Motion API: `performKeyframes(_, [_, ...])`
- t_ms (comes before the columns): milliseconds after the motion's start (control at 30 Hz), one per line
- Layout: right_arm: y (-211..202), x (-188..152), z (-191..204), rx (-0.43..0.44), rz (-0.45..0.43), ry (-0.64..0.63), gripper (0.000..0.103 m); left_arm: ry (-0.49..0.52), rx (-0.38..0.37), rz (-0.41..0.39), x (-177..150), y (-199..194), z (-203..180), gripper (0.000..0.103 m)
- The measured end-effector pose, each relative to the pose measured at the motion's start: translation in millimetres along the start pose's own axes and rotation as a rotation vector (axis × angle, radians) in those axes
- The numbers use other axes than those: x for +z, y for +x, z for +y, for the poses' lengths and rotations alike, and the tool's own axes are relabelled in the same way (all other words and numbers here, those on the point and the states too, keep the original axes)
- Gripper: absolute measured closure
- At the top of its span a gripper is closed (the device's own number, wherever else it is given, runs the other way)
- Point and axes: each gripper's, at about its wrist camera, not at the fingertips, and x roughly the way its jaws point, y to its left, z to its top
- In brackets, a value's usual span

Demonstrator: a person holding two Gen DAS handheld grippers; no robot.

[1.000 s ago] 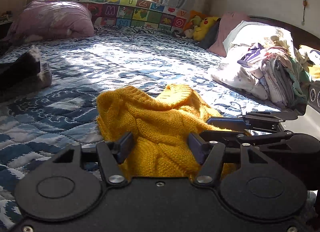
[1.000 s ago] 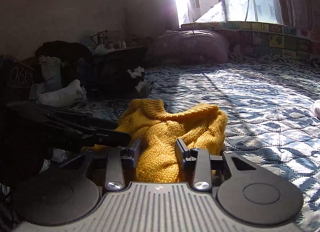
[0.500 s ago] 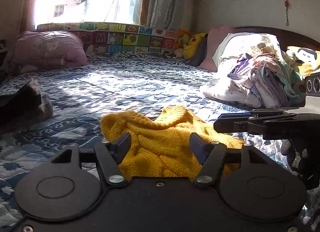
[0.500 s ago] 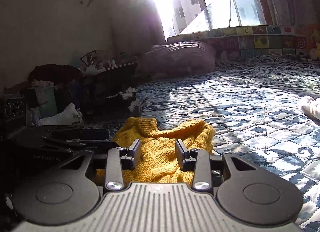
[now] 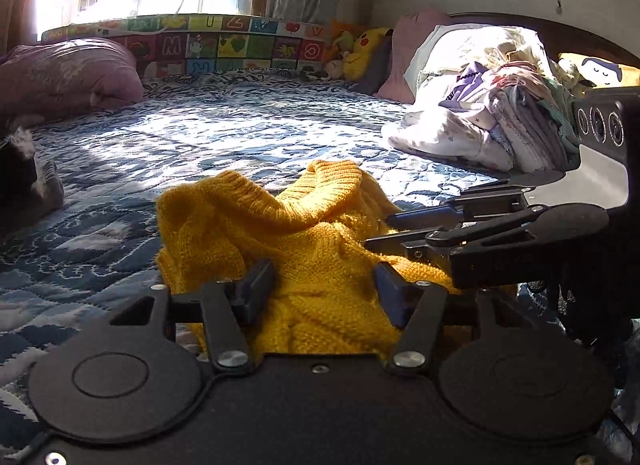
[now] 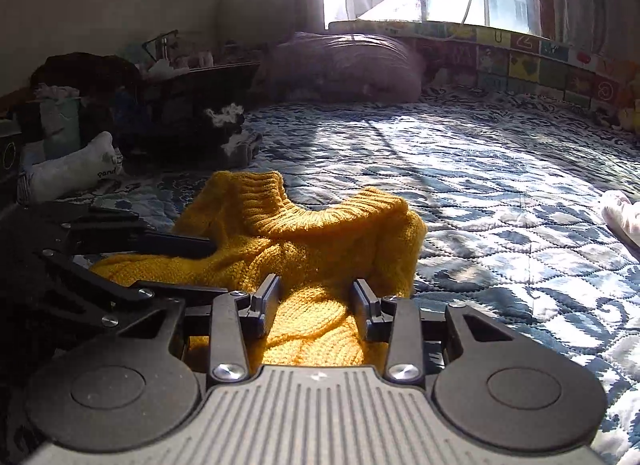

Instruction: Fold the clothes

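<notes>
A yellow knitted sweater (image 5: 312, 233) lies bunched on the blue patterned quilt (image 5: 200, 137), its ribbed collar standing up at the far side. My left gripper (image 5: 322, 297) is open, its fingers straddling a thick fold of the knit at the near edge. My right gripper (image 6: 316, 303) is shut on the sweater (image 6: 320, 233), and the fabric fills the narrow gap between its pads. In the left wrist view the right gripper (image 5: 384, 231) comes in from the right, lying on the sweater. In the right wrist view the left gripper (image 6: 192, 269) comes in from the left.
A pile of folded and loose clothes (image 5: 512, 125) sits at the right by the headboard. A pink pillow (image 5: 60, 73), an alphabet mat and plush toys (image 5: 360, 53) line the window side. Dark clothing (image 5: 24, 177) lies on the quilt's left part. Cluttered shelves (image 6: 100, 105) stand beyond the bed.
Both wrist views tilted up, then came closer to the sweater. The sweater is bunched higher, its collar raised. The left fingers stand slightly closer together; the right gap is unchanged.
</notes>
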Motion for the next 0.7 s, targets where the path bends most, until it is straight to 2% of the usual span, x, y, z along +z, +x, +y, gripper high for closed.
performKeyframes(100, [-4.8, 14.8, 10.6, -0.024, 0.044, -0.049, 0.063, -0.018, 0.027, -0.014, 0.9, -7.8, -2.7, 0.044])
performKeyframes(167, [-19.6, 24.2, 14.6, -0.029, 0.023, -0.065, 0.059, -0.044, 0.038, -0.054, 5.3, -27.1, -7.4, 0.044])
performKeyframes(200, [-26.4, 25.0, 11.2, -0.034, 0.009, -0.021, 0.054, -0.058, 0.043, -0.075, 7.6, -36.7, -9.6, 0.043])
performKeyframes(267, [-40.0, 26.1, 2.9, -0.045, -0.019, 0.077, 0.027, -0.143, 0.067, -0.113, 13.6, -56.4, -1.4, 0.039])
performKeyframes(300, [-43.0, 22.9, -6.5, -0.038, -0.022, 0.166, 0.024, -0.193, 0.061, -0.121, 14.5, -60.3, 4.0, 0.036])
performKeyframes(367, [-43.8, 12.5, -26.9, -0.014, -0.014, 0.357, 0.022, -0.363, 0.076, -0.108, 13.9, -64.6, 20.3, 0.031])
performKeyframes(433, [-39.3, -1.9, -47.1, 0.020, 0.006, 0.552, 0.020, -0.543, 0.067, -0.072, 4.1, -61.3, 35.0, 0.017])
performKeyframes(533, [-21.5, -29.6, -67.8, 0.086, 0.048, 0.776, 0.020, -0.771, 0.061, 0.007, -13.5, -51.2, 52.5, 0.017])
performKeyframes(600, [-12.6, -41.5, -72.1, 0.144, 0.029, 0.857, 0.018, -0.848, 0.014, 0.015, -20.6, -44.0, 57.9, 0.017])
performKeyframes(700, [-4.4, -40.7, -67.1, 0.162, 0.020, 0.843, 0.012, -0.934, -0.052, 0.023, -28.6, -32.6, 62.1, 0.017])
